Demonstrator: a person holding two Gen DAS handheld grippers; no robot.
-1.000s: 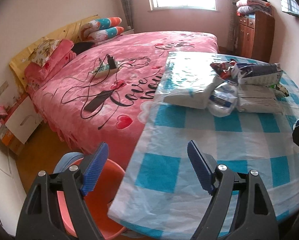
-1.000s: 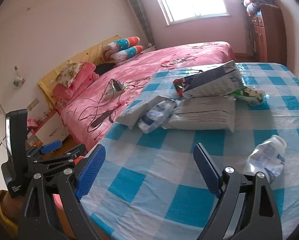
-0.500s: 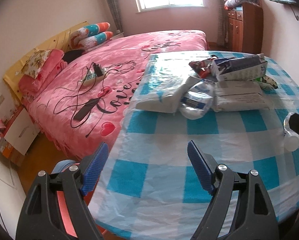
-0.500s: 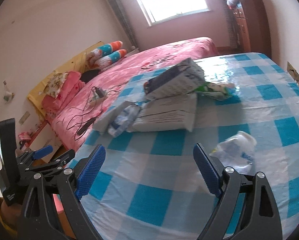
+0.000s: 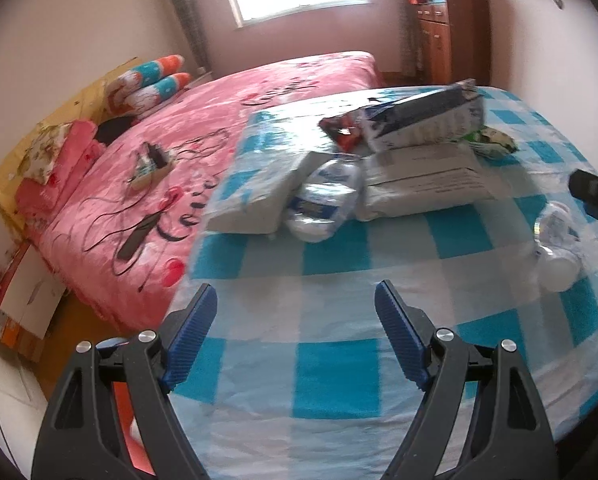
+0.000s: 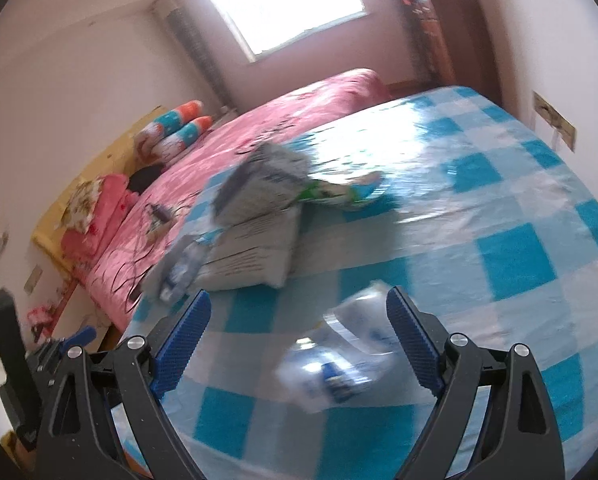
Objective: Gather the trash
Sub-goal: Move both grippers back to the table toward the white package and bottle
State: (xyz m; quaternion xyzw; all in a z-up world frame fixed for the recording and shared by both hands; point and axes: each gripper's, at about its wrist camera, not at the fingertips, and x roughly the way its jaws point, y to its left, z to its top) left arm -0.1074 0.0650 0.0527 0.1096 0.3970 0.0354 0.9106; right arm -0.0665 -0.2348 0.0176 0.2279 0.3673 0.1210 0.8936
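- Lying on its side on the blue-and-white checked tablecloth, a crumpled clear plastic bottle with a blue label sits low in your right wrist view, between the two blue pads but nearer the right-hand one; motion blur hides whether anything touches it.
- Your right gripper has its jaws spread wide and clamps nothing.
- Seen from your left wrist, that same bottle lies near the right edge of the table, with a dark tip of your right gripper just above it in the picture.
- Your left gripper is also spread wide, with only bare cloth between its pads.
- Farther back on the table you have a heap of trash: a second crushed bottle resting against a white packet, a blue-and-white bag lying on top, a red wrapper at its left end and a green-and-white wrapper at its right.
- An orange bucket shows below the table's left edge, behind your left gripper's body.
- Beyond the table stands a bed with a pink cover, cables and a power strip lying on it.
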